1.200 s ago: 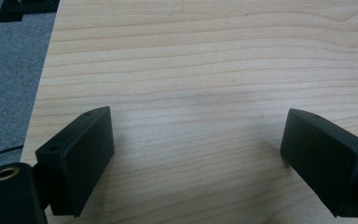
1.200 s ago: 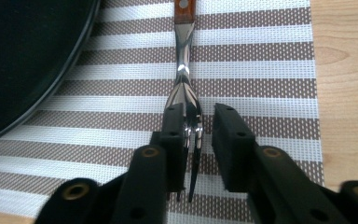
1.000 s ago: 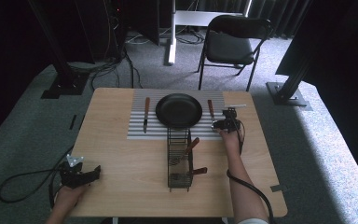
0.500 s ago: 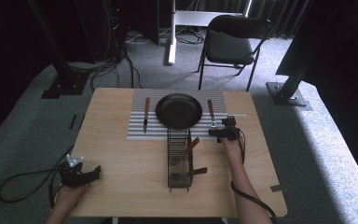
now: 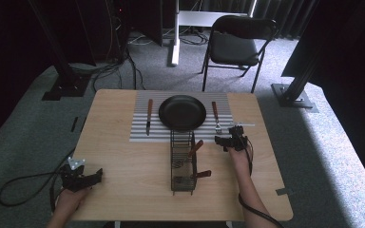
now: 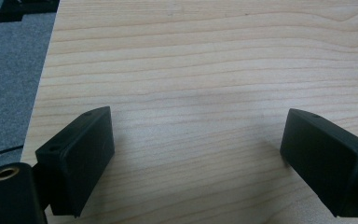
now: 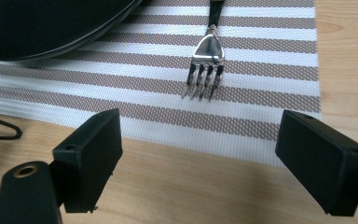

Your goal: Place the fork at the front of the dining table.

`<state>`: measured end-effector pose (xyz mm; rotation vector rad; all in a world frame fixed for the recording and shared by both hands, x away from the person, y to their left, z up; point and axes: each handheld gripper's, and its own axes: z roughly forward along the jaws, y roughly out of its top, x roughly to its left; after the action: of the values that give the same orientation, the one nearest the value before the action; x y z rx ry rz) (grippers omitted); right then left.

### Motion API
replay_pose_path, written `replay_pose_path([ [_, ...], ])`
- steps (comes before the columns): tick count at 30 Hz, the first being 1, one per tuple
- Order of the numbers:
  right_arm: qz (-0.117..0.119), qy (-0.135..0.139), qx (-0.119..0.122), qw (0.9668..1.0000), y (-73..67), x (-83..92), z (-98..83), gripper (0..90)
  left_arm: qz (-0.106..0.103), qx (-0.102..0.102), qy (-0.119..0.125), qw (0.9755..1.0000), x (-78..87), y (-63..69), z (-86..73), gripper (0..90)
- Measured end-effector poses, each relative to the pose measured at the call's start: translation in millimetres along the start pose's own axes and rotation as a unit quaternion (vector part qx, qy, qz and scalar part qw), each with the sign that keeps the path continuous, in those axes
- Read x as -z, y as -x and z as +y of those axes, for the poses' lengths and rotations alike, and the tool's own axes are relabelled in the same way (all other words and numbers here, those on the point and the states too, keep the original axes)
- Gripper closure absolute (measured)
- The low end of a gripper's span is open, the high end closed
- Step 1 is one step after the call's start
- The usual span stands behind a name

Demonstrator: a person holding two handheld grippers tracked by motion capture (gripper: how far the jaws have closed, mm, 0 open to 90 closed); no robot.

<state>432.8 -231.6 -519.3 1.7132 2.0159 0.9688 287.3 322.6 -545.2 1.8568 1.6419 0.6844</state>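
Observation:
A black plate (image 5: pixel 182 112) lies on a striped placemat (image 5: pixel 138 133), with a wooden-handled knife (image 5: pixel 148 116) to its left and a fork (image 5: pixel 215 116) to its right. My right gripper (image 5: pixel 222 141) hovers just off the mat's near right corner. In the right gripper view that gripper (image 7: pixel 200 144) stands open with nothing in it, the fork (image 7: pixel 206 70) lying on the mat just ahead of its jaws and the plate (image 7: pixel 51 23) at upper left. My left gripper (image 5: pixel 94 175) rests by the table's near left corner, open over bare wood (image 6: pixel 196 149).
A wire caddy (image 5: pixel 182 160) with wooden-handled utensils stands in the middle of the table, just left of my right gripper. A black chair (image 5: pixel 233 45) stands beyond the table's far edge. The left gripper's cable (image 5: pixel 24 183) trails off the table's left side.
My right gripper has drawn back from beside the fork toward the near edge, off the placemat. The left gripper has not moved.

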Motion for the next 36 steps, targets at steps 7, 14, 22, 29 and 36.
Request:
replay_pose_path([
  [7,-0.010,0.006,-0.002,0.9999,4.5,11.1,-15.7,14.0,0.000,0.000,0.000,1.0000,0.0,0.0,0.0,9.5],
  [14,-0.012,0.015,-0.007,0.9998,10.2,20.7,-32.8,13.9,0.000,0.000,0.000,1.0000,0.0,0.0,0.0,9.5],
  [22,-0.024,0.014,-0.009,0.9996,18.3,32.3,-53.2,14.0,0.000,0.000,0.000,1.0000,0.0,0.0,0.0,9.5],
  [29,-0.027,0.011,-0.007,0.9995,24.3,42.5,-64.7,13.9,0.000,0.000,0.000,1.0000,0.0,0.0,0.0,9.5],
  [36,-0.034,0.031,0.000,0.9989,28.0,51.8,-76.6,13.8,0.000,0.000,0.000,1.0000,0.0,0.0,0.0,9.5],
])
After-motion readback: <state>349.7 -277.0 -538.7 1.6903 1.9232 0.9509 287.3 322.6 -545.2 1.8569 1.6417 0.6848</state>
